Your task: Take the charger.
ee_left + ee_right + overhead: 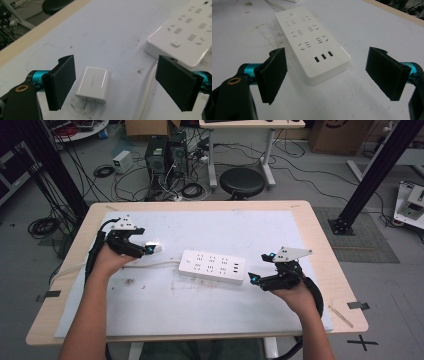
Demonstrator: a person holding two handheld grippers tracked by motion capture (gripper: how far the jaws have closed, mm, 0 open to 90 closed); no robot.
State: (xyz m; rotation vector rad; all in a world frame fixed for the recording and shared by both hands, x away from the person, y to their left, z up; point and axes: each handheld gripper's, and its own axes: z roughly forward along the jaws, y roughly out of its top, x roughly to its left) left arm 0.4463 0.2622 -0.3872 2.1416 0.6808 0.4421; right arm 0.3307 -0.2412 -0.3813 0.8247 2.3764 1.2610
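The bench (320, 245) is a pale wooden top covered by a scuffed, stained white sheet (165, 305). Behind it the grey floor holds a round black stool (242, 182), computer towers (165, 152) and tangled cables (125, 180), with black frame posts (372, 175) at both sides.

On the sheet a white power strip (212, 266) lies near the middle, its cord (150, 265) running off to the left. A small white charger plug (93, 83) lies flat on the sheet, prongs towards the camera, just left of the strip.

The left gripper (115, 80) stands wide apart around the plug, nearer one jaw, holding nothing. The right gripper (327, 75) also gapes wide and empty, facing the strip's USB end. Nothing lies between either gripper and these things.
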